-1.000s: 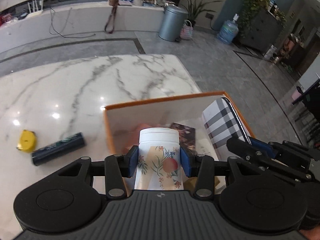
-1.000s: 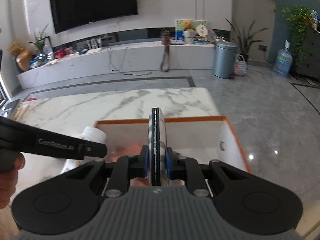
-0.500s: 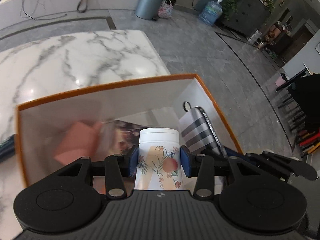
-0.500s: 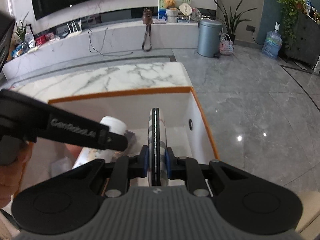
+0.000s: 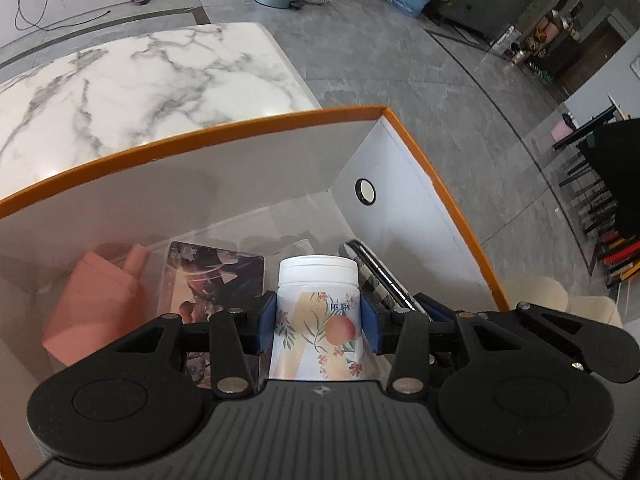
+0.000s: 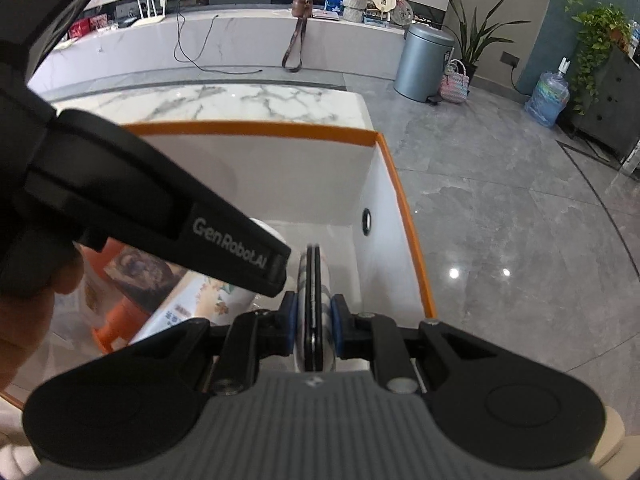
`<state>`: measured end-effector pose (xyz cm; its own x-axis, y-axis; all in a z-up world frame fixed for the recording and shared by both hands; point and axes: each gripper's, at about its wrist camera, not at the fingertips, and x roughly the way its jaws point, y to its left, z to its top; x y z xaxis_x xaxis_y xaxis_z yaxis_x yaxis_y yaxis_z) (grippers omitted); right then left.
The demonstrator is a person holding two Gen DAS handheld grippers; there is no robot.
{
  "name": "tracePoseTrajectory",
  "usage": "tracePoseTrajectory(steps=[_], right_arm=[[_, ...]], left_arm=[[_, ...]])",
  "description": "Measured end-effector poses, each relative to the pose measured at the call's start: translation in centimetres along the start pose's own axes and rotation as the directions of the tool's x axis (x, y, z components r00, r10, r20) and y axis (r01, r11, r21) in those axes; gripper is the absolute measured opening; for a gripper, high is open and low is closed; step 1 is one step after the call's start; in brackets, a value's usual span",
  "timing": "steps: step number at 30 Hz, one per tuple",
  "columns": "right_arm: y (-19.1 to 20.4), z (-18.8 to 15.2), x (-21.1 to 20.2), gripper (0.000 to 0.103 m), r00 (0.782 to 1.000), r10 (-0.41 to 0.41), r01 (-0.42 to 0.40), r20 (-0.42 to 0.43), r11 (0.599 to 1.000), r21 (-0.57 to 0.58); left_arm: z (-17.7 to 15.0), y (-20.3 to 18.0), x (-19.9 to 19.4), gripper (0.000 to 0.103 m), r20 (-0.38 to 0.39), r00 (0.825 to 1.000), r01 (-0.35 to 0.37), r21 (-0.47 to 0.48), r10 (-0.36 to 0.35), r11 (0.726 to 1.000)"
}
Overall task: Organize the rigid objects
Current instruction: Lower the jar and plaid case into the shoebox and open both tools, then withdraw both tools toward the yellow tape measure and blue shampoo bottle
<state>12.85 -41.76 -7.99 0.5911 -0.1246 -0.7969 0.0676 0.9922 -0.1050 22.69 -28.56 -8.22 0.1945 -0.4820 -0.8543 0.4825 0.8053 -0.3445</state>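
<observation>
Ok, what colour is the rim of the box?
Orange, around a white box; clearest in the left wrist view.

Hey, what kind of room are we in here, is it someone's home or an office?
Most likely a home living room: a marble-topped table on grey tiled floor, a long low media counter with a router and trailing cables, plus houseplants and a pedal bin.

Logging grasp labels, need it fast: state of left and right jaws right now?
Left gripper: closed on the floral white canister, inside the orange-rimmed box.
Right gripper: closed on the flat plaid case, held edge-on in the same box.
</observation>
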Motion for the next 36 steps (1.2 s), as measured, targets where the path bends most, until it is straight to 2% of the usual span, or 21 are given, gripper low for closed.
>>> tracePoseTrajectory(steps=[15, 17, 22, 26, 28, 29, 30, 33, 36], right_arm=[[-0.3, -0.7, -0.4, 0.021, 1.000, -0.016, 0.016, 0.008, 1.000, 0.013], [-0.3, -0.7, -0.6, 0.025, 1.000, -0.016, 0.016, 0.014, 1.000, 0.016], [-0.3, -0.8, -1.0, 0.040, 1.000, -0.021, 0.020, 0.022, 1.000, 0.022], [-0.5, -0.8, -1.2, 0.052, 0.999, -0.045, 0.044, 0.028, 0.999, 0.031], [-0.6, -0.8, -1.5, 0.053, 0.999, -0.043, 0.042, 0.033, 0.998, 0.043], [-0.6, -0.8, -1.7, 0.058, 0.998, -0.048, 0.047, 0.036, 0.998, 0.047], [-0.5, -0.8, -1.8, 0.058, 0.997, -0.060, 0.059, 0.042, 0.997, 0.046], [-0.4, -0.8, -2.4, 0.062, 0.997, -0.057, 0.054, 0.059, 0.997, 0.057], [0.0, -0.8, -3.0, 0.066, 0.995, -0.060, 0.055, 0.076, 0.997, 0.058]], left_arm=[[-0.6, -1.1, 1.6, 0.052, -0.021, 0.998, -0.057, 0.045, 0.058, 0.997], [-0.6, -1.2, 1.5, 0.054, -0.024, 0.998, -0.060, 0.049, 0.062, 0.997], [-0.8, -1.3, 1.1, 0.069, -0.022, 0.998, -0.065, 0.067, 0.066, 0.996], [-0.7, -1.4, 0.9, 0.075, -0.016, 0.998, -0.051, 0.073, 0.053, 0.996], [-0.8, -1.5, 0.7, 0.079, -0.012, 0.998, -0.052, 0.079, 0.054, 0.995], [-0.8, -1.5, 0.5, 0.079, -0.009, 0.999, -0.052, 0.078, 0.053, 0.996], [-0.8, -1.5, 0.3, 0.080, -0.004, 0.999, -0.051, 0.075, 0.052, 0.996], [-0.8, -1.5, -0.6, 0.087, 0.015, 0.999, -0.049, 0.076, 0.048, 0.996], [-0.9, -1.3, -1.5, 0.088, 0.039, 0.998, -0.061, 0.081, 0.058, 0.995]])
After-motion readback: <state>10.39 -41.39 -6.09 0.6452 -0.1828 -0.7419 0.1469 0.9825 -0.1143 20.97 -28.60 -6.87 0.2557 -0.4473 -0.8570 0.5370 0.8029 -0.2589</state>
